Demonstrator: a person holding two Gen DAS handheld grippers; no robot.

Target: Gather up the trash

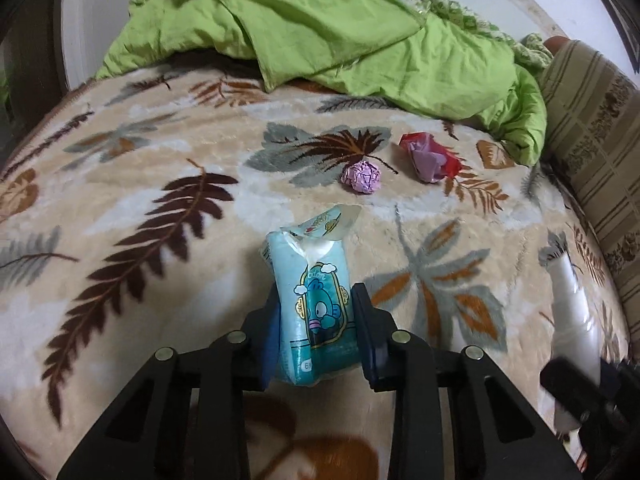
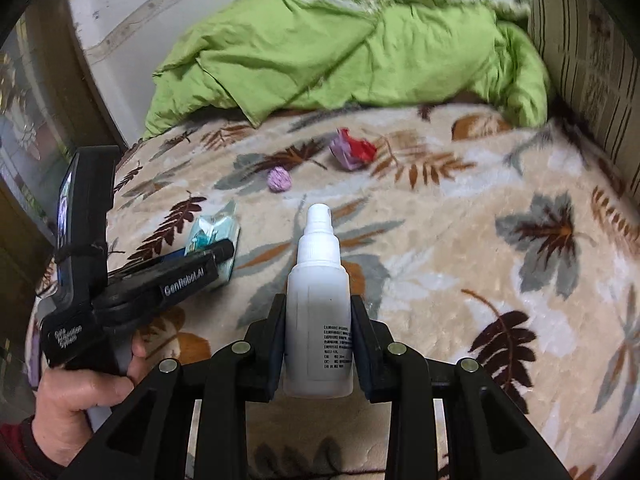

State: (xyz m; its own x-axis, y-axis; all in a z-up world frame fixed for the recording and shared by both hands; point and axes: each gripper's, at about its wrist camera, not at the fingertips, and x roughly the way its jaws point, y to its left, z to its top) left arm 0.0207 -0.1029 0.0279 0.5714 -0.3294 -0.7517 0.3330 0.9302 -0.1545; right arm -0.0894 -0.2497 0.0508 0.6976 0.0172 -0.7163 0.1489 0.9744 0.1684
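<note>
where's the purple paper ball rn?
The purple paper ball lies loose on the leaf-print blanket, ahead of the tissue pack held in the left gripper, with the red-and-purple wrapper to its right.

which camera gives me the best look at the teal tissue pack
The left wrist view: the tissue pack sits centred and close between the left gripper jaws, cartoon print sharp. In the right wrist view it is small, at the left, mostly hidden behind that gripper.
</note>
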